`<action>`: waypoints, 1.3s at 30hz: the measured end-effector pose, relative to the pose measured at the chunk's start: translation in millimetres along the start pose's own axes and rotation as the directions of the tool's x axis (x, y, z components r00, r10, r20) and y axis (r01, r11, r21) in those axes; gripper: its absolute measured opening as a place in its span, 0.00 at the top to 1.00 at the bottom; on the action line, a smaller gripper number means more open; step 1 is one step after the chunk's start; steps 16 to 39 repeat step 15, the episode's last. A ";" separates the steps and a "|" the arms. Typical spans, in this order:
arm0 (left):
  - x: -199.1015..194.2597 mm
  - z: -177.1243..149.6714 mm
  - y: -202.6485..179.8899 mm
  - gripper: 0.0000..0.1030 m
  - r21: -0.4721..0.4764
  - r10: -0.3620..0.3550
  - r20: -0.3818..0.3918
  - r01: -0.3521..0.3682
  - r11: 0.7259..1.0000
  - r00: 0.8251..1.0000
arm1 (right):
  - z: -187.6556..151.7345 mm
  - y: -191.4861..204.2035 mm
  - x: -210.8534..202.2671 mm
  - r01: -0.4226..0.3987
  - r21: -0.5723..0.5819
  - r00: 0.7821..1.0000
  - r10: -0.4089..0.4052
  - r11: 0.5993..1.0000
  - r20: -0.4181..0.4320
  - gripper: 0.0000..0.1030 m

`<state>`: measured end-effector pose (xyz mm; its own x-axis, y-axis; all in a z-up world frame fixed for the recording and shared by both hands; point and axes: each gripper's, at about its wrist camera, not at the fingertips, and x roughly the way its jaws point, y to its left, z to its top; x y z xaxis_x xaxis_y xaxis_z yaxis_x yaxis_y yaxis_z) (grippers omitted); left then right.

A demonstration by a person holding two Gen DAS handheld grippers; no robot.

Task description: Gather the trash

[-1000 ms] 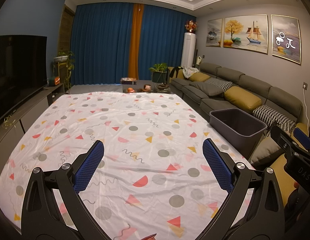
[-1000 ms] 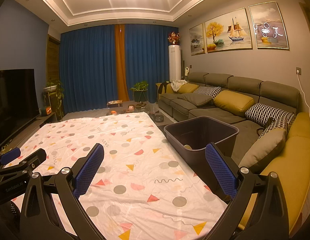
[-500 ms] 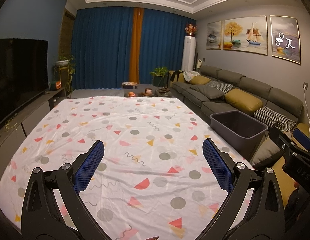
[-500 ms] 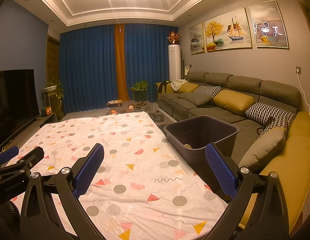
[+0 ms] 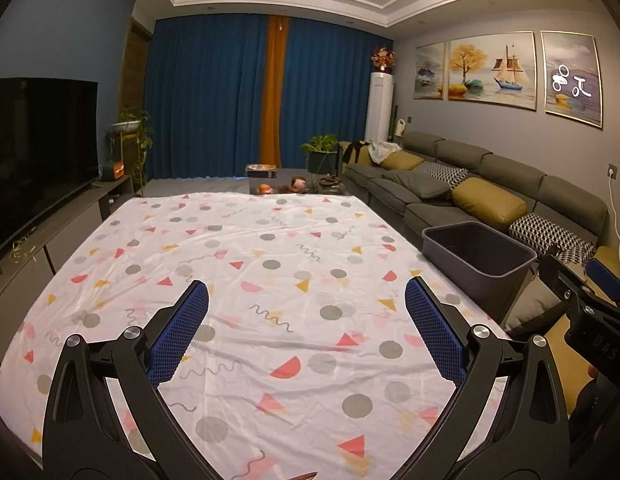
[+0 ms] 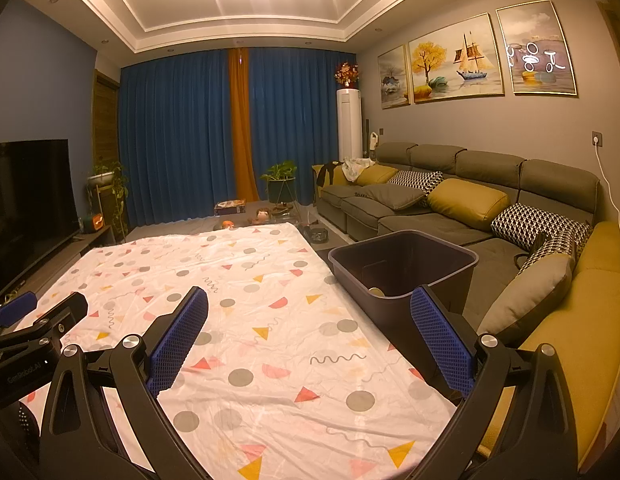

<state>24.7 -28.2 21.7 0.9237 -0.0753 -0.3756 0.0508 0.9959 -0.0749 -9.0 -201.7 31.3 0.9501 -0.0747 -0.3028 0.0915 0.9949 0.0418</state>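
we tilt the left gripper (image 5: 305,332) up slightly, right gripper (image 6: 307,338) steady, both spread wide and empty; sheet (image 5: 269,280) bare, bin (image 6: 402,272) seems loaded.

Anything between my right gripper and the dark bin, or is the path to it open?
Nothing visible blocks it. The right gripper, jaws open and holding nothing, hangs over the patterned sheet, and the dark bin sits just ahead at the sheet's right edge, beside the sofa. Only flat sheet lies between them.
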 end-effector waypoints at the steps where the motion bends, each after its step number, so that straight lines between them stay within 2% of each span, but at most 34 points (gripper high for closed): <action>1: 0.3 0.7 0.5 0.06 0.000 0.000 0.000 0.000 1.000 1.000 | -0.5 0.4 -0.2 0.000 -0.001 1.000 0.000 1.000 0.000 0.05; 9: -1.3 3.1 1.9 0.06 0.001 0.017 0.004 -0.017 1.000 1.000 | -0.5 -0.6 -1.3 0.000 0.000 1.000 0.000 1.000 0.002 0.05; 15: 1.6 5.4 9.9 0.06 -0.033 0.044 -0.013 -0.045 0.998 0.999 | 1.1 -0.2 -1.1 0.000 0.003 1.000 0.000 1.000 0.004 0.05; 39: 1.6 5.4 9.9 0.06 -0.033 0.044 -0.013 -0.045 0.998 0.999 | 1.1 -0.2 -1.1 0.000 0.003 1.000 0.000 1.000 0.004 0.05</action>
